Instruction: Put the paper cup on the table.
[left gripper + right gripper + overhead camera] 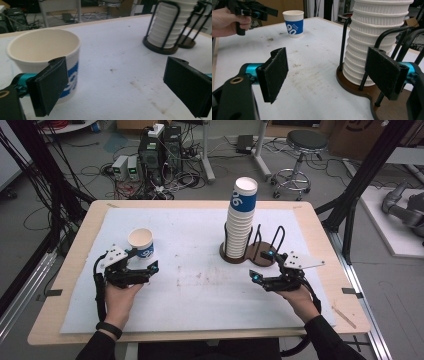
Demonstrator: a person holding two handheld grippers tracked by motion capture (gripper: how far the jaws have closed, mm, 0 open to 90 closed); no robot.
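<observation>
A single white paper cup (pixel 141 243) with a blue print stands upright on the white mat, left of centre. My left gripper (pixel 145 259) is open just in front of and beside it. In the left gripper view the cup (pixel 45 50) sits behind the left jaw, outside the gap of the left gripper (pixel 115 82). A tall stack of the same cups (pixel 240 220) stands in a black wire holder on a brown base (pixel 250 256). My right gripper (pixel 262 265) is open just in front of the holder. In its own view the right gripper (pixel 327 72) has the stack (pixel 374 37) behind its right jaw.
The holder's second wire bay (pixel 272 242), to the right of the stack, holds no cups. The white mat (pixel 200 290) covers most of the wooden table. Behind the table are a stool (pixel 302 150), computer boxes (pixel 155 155) and floor cables.
</observation>
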